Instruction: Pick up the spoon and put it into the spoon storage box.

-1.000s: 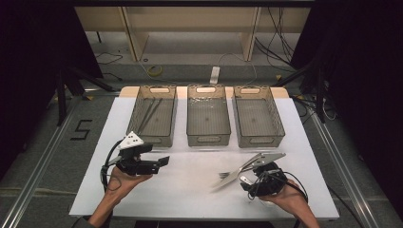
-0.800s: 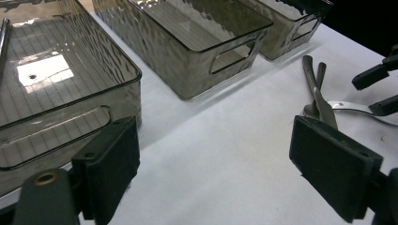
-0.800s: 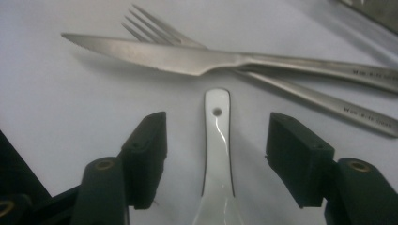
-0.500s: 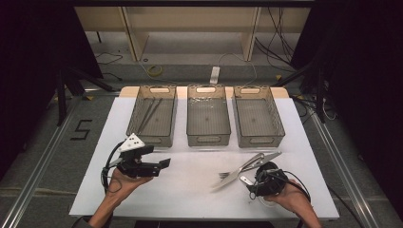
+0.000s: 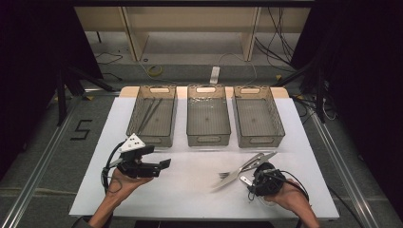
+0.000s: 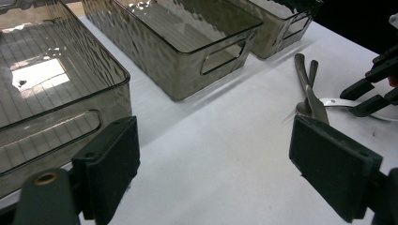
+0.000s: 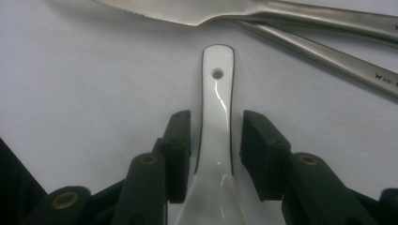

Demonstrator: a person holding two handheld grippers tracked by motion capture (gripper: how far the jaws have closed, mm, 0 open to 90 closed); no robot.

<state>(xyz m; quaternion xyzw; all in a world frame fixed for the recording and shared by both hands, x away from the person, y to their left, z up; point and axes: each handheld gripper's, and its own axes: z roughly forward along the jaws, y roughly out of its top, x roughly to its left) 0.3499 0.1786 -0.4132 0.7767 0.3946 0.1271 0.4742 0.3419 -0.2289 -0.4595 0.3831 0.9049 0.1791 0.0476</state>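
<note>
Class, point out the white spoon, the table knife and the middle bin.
white spoon (image 7: 217, 108), right gripper view, on its handle.
table knife (image 7: 187, 14), right gripper view, on its blade.
middle bin (image 5: 208, 138), high view, on its near wall.

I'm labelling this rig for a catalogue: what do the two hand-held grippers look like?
Both are black. The left gripper carries a grey three-cornered plate with dark dots and wide, flat, dark pads. The right gripper has narrower black fingers with brass-coloured rivets. A black cable trails from each. The forearms show no sleeves.

A lab: a white table (image 5: 190, 190) ringed by black curtains (image 5: 28, 57), loose cables (image 5: 280, 42) on the floor, floor rails (image 5: 28, 190).
</note>
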